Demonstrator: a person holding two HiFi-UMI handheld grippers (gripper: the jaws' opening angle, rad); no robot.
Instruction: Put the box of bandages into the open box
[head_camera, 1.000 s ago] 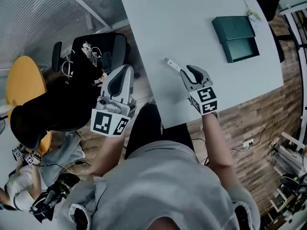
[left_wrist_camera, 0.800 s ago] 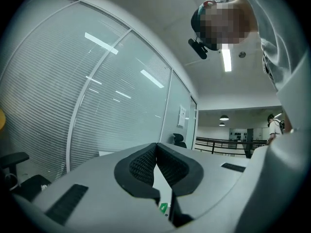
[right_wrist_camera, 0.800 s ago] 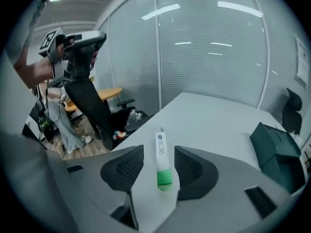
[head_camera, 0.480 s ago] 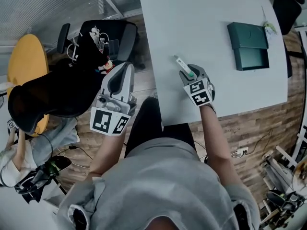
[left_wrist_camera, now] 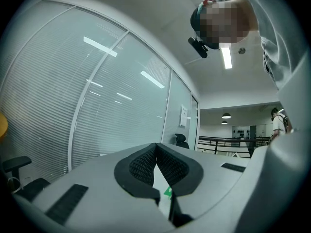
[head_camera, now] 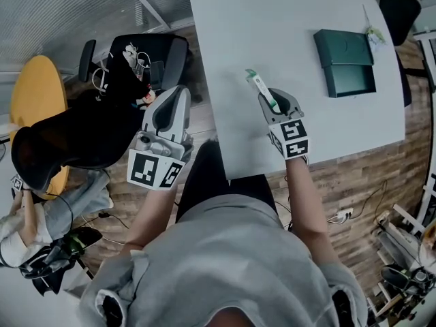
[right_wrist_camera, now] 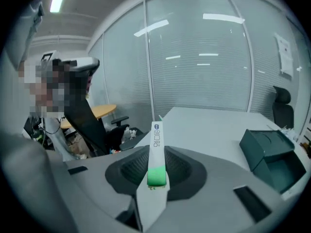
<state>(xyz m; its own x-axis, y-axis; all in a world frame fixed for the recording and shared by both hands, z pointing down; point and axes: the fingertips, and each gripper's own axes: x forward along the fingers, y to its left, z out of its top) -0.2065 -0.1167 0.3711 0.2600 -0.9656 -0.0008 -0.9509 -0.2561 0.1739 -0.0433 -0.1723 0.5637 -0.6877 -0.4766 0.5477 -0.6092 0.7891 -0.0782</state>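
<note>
The box of bandages [head_camera: 259, 87], thin and white with a green end, stands edge-on between the pads of my right gripper [head_camera: 275, 101] near the table's front edge. The jaws are closing and the pads press on its sides. In the right gripper view the box of bandages [right_wrist_camera: 157, 135] sticks up and forward out of my right gripper [right_wrist_camera: 156, 155]. The open box [head_camera: 344, 60], dark green with its lid folded back, lies at the table's far right; in the right gripper view the open box [right_wrist_camera: 267, 157] sits ahead to the right. My left gripper [head_camera: 178, 92] is shut and hangs off the table's left side; its pads meet in the left gripper view [left_wrist_camera: 156, 147].
The grey table [head_camera: 272, 26] ends just behind my right gripper. A black office chair [head_camera: 136, 67] and a yellow chair [head_camera: 30, 101] stand on the wooden floor to the left. A small pale item [head_camera: 374, 37] lies beside the open box.
The bandage box lay on the table ahead of my right gripper; the gripper moved forward round it and now has hold of it. My left gripper has stayed in place.
</note>
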